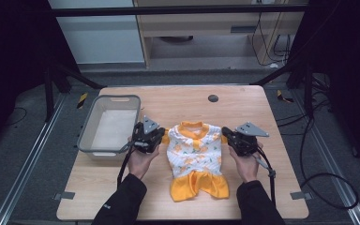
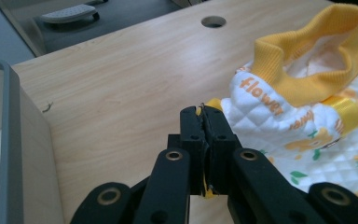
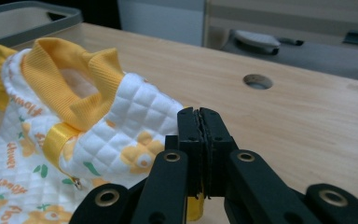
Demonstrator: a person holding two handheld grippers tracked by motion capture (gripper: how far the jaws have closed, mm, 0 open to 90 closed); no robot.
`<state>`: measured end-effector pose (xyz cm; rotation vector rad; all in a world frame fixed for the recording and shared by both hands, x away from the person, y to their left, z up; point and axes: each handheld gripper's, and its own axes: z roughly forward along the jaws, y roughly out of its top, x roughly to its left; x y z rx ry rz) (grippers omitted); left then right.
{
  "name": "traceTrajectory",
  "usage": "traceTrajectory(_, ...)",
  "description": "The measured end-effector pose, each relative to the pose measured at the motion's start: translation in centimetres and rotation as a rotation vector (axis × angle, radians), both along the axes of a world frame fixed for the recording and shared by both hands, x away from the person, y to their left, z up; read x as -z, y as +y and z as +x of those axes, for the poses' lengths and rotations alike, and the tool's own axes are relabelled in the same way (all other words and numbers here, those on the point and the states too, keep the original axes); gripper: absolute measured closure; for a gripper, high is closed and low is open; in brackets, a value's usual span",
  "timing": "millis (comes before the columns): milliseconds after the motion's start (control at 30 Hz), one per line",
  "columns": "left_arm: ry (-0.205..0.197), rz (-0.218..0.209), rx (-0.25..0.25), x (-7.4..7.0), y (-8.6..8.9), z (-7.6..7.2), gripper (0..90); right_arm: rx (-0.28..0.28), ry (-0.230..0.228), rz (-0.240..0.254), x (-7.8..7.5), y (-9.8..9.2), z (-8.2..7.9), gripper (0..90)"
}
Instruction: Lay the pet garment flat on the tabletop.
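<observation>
A small quilted garment [image 1: 195,154], white with orange flower print and the word "flower" on it, lies flat on the wooden table [image 1: 262,197], just right of a grey plastic bin [image 1: 108,124], its yellow ribbed collar toward the far edge and its yellow-orange skirt toward the person. Two hand-held grippers flank its shoulders: the left gripper [image 1: 158,136] sits between the bin and the garment, the right gripper [image 1: 228,134] at the garment's other shoulder, farther from the bin. In the left gripper view the black jaws are pressed together with a sliver of yellow fabric caught between them, at the sleeve cuff; in the right gripper view the jaws are likewise closed, a strip of yellow cloth showing beneath them at the opposite sleeve. Judged from this, the work stands at its beginning: both sleeves appear pinched, the garment is still spread full length with no fold in it, and the bin beside it holds nothing that can be seen. What is left, by that reading, is the whole of the handling, whether folding the piece or lifting it across into the bin. The count: one garment, one bin, one table with one round cable hole [image 1: 213,98] beyond the collar, two grippers, two hands, each with a dark sleeve.
</observation>
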<state>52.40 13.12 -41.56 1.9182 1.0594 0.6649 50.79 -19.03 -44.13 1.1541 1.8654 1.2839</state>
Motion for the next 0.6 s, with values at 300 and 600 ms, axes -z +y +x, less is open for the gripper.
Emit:
traceTrajectory(300, 0.047, -0.115, -0.144, 1.1, -0.5, 3.6, 61.6, 0.161, 0.030, -0.115, 1.2, 0.7, 3.6, 70.4)
traceTrajectory(600, 0.039, -0.112, -0.063, -0.7, 1.0, 1.0, 46.1, 0.084, 0.033, -0.100, -1.0, -0.6, 1.5, 58.1)
